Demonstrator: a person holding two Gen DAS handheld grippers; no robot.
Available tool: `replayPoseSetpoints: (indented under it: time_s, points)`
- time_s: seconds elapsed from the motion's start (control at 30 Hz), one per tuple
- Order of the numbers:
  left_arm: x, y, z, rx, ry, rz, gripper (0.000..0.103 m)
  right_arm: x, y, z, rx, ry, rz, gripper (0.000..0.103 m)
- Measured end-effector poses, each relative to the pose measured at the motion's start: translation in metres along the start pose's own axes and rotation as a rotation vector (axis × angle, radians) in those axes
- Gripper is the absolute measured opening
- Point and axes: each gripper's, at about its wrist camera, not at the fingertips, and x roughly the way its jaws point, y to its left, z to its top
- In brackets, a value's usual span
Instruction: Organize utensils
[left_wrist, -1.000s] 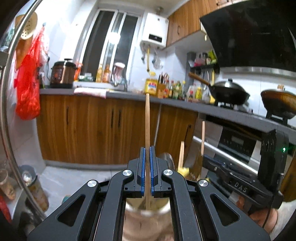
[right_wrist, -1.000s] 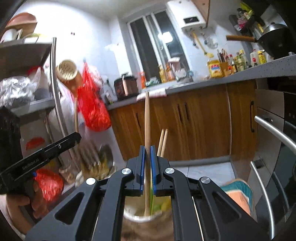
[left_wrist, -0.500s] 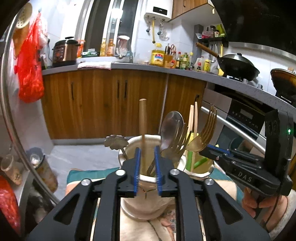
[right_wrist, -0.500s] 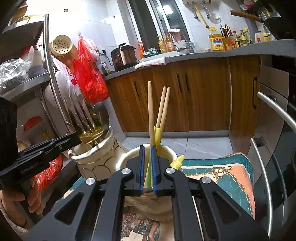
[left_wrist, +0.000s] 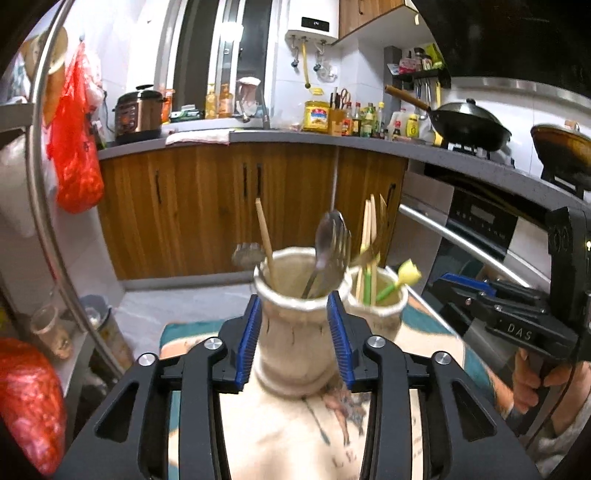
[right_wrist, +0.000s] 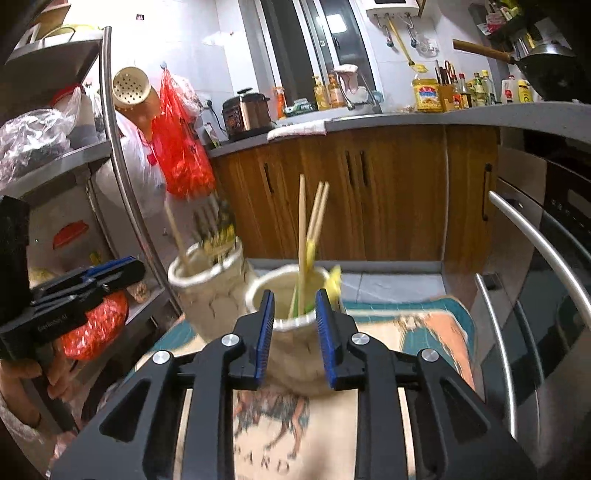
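Left gripper (left_wrist: 295, 334): its jaws have just been opening. They are apart now, with the big pot seen between them, and the blue pads hold nothing.
Right gripper (right_wrist: 294, 330): its jaws have just been opening too. They are apart, a bit less wide, and hold nothing.
Big pot (left_wrist: 297, 332): it stands on the mat (right_wrist: 436, 332), near the far edge. A wooden stick (left_wrist: 265, 240), a spoon (left_wrist: 327, 236) and forks stand in it.
Small pot (right_wrist: 291, 339): it stands just beside the big pot, on the same mat. Chopsticks (right_wrist: 308, 229) and something yellow and green stick up from it.
Hand (left_wrist: 532, 384): it holds the right gripper's handle at the mat's right side.
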Motion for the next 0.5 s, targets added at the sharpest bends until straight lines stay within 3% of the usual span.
replayPoseSetpoints:
  time_s: [0.1, 0.27, 0.37, 0.5]
  points:
    - [-0.012, -0.007, -0.013, 0.012, 0.012, 0.024, 0.052, -0.011, 0.000, -0.014, 0.000, 0.017, -0.012, 0.029]
    - [-0.035, -0.012, -0.030, -0.001, -0.010, 0.068, 0.081, -0.028, 0.003, -0.030, -0.015, 0.022, -0.034, 0.067]
    - [-0.044, -0.015, -0.038, -0.011, -0.002, 0.089, 0.089, -0.038, 0.006, -0.036, -0.035, 0.014, -0.050, 0.081]
    - [-0.049, -0.018, -0.046, -0.004, 0.001, 0.128, 0.094, -0.043, 0.012, -0.038, -0.055, -0.001, -0.077, 0.093]
